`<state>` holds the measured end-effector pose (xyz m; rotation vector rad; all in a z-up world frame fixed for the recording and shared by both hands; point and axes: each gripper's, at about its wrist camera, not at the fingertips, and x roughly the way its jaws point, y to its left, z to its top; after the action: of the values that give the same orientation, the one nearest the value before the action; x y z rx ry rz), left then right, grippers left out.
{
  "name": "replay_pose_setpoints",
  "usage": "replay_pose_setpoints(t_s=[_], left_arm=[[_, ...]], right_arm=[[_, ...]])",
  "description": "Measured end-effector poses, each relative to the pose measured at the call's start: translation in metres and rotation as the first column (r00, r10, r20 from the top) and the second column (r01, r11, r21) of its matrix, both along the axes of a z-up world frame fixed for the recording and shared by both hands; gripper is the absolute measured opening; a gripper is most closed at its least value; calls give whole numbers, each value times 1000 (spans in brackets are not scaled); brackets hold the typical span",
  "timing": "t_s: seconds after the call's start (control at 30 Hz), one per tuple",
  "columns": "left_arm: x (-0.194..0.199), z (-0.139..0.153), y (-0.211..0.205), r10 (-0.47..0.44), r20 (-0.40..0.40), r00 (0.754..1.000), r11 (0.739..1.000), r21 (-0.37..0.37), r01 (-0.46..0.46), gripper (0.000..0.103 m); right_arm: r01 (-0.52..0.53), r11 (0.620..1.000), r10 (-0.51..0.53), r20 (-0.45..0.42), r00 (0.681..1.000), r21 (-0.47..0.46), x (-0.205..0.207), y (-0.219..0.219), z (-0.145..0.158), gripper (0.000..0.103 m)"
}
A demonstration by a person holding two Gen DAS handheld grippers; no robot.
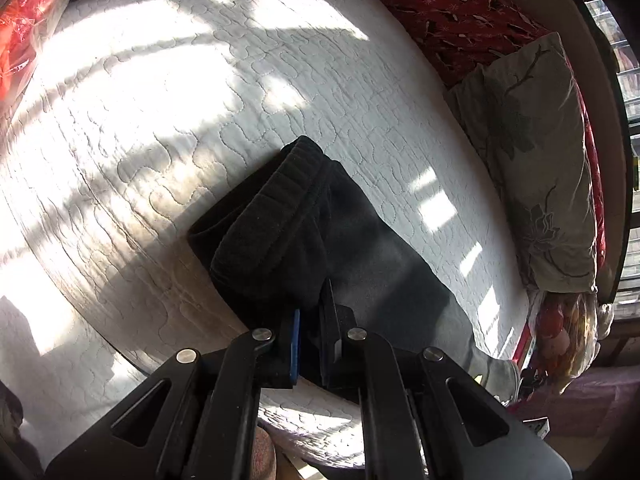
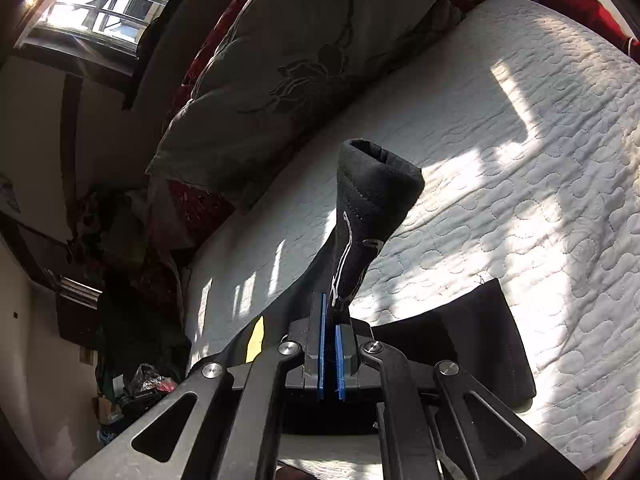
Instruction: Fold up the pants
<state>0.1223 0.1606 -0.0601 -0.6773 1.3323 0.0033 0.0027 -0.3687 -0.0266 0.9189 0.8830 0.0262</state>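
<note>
Left wrist view: left gripper (image 1: 310,320) comes in low from the near edge of the bed (image 1: 168,92), angled fwd & slightly up. Its fingers (image 1: 295,344) w/ blue pads are pressed together on the dark fabric, pinching the pants (image 1: 304,220) at the waistband end; the ribbed elastic band bunches just above the tips. The rest of the garment runs right & toward the near edge across the white quilted mattress, lying flat, grey-black in shade.

Right wrist view: right gripper (image 2: 331,308) points fwd & upward over the bed (image 2: 500,140), fingers (image 2: 322,336) nearly closed, blue pads w/ only a thin gap, pinching a leg cuff of the pants (image 2: 372,200). The cuff stands lifted off the mattress, open hem at top, light stitching running down it. More black fabric lies flat to the right, just beside the gripper body.

No readable brand, label or writing in either view; a small yellow tag beside the right gripper shows no legible text.

Only the left view shows the waistband & the red wrapped bundle (image 1: 28,20) at the far left. Only the right view shows the raised cuff & a barred window (image 2: 100,4). Both show the grey floral pillow (image 1: 532,152) along the bed edge, atop red patterned bedding (image 1: 452,12).
</note>
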Motion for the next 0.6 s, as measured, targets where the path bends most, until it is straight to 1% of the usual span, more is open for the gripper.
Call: replay_pose_setpoints(t_s=[0.07, 0.13, 0.2, 0.27, 0.3, 0.37, 0.47, 0.53, 0.6], left_arm=[[-9, -19, 3, -1, -48, 999, 1000, -4, 1, 5], [-14, -30, 7, 5, -66, 998, 1000, -17, -6, 5], [-18, -35, 10, 8, -74, 997, 999, -32, -11, 5], [-19, -34, 11, 2, -72, 997, 999, -34, -5, 5], [-20, -33, 10, -5, -68, 998, 999, -32, 3, 5], [-22, -28, 9, -26, -57, 998, 1000, -18, 25, 5], [-30, -22, 10, -58, -41, 997, 998, -24, 57, 5], [-37, -19, 13, -78, -24, 997, 997, -31, 77, 6], [-43, -16, 19, -77, -13, 997, 996, -55, 77, 6]], right_arm=[[-10, 1000, 11, -57, 998, 15, -16, 2, -29, 3], [0, 999, 5, -108, 994, 46, -32, 1, -55, 3], [7, 998, 1, -126, 992, 69, -48, 1, -70, 3], [-2, 997, 13, -145, 989, 74, -56, 1, -79, 4], [-9, 997, 22, -154, 988, 82, -58, 2, -82, 7], [-10, 997, 23, -172, 985, 77, -62, 0, -84, 8], [6, 996, 9, -169, 986, 88, -68, -9, -81, 12], [25, 998, -14, -162, 987, 64, -76, -13, -75, 15], [42, 999, -38, -158, 987, 25, -83, -20, -69, 20]])
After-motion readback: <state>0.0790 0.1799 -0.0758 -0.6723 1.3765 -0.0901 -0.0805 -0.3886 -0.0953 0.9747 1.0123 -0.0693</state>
